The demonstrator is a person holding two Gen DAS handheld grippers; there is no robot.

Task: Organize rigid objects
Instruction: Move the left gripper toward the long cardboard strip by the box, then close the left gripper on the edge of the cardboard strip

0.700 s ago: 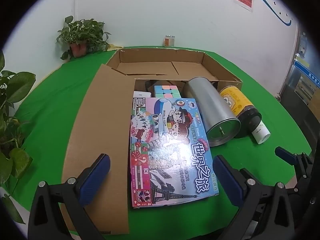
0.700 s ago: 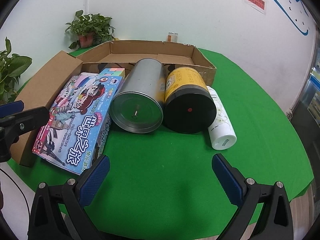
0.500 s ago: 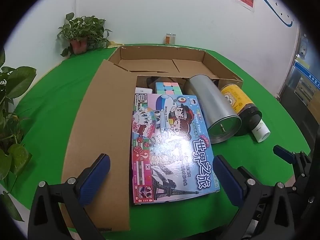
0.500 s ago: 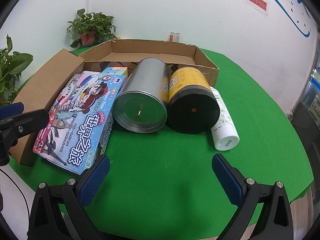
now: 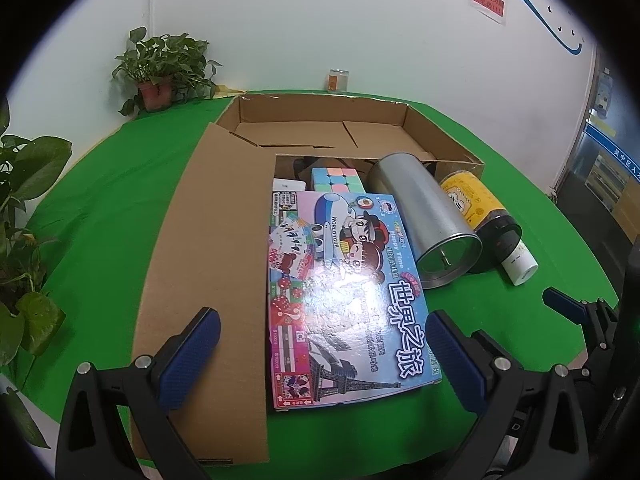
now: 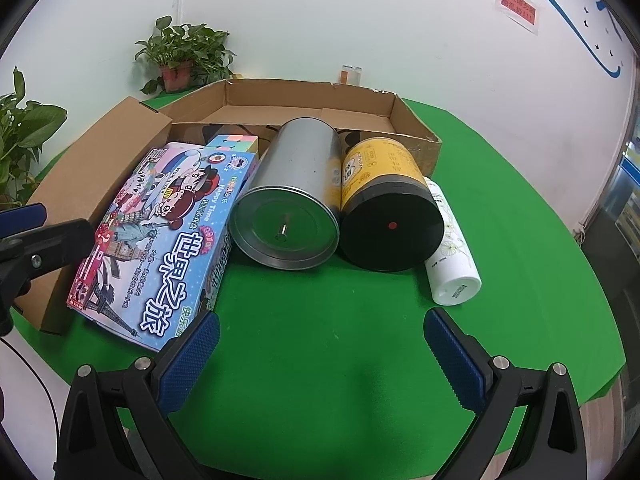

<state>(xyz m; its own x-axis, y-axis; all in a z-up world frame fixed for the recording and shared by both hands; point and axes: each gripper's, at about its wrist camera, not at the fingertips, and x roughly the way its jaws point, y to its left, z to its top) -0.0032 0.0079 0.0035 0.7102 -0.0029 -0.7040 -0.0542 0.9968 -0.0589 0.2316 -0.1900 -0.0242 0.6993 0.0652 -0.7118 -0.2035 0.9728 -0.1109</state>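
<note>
Since earlier frame, both views shifted slightly nearer; objects unmoved. Cardboard box (image 5: 320, 128) seen open on green table (image 6: 320, 340). Game box (image 5: 344, 300), steel canister (image 6: 296, 196), yellow jar (image 6: 380, 184), white bottle (image 6: 452, 256) laid at box mouth. Left gripper (image 5: 320, 356) and right gripper (image 6: 320, 352) held wide apart, empty. Game box advised gripped by edges first. White wall, potted plant (image 6: 184, 56) noted behind.

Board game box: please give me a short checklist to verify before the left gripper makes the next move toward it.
1. Left gripper open and holding nothing: ok.
2. Right gripper open and holding nothing: ok.
3. Board game box top free of other things: ok.
4. Box lies flat on the table: not ok, its far end rests on things in the cardboard box.
5. Silver tin apart from the game box: cannot tell.
</note>
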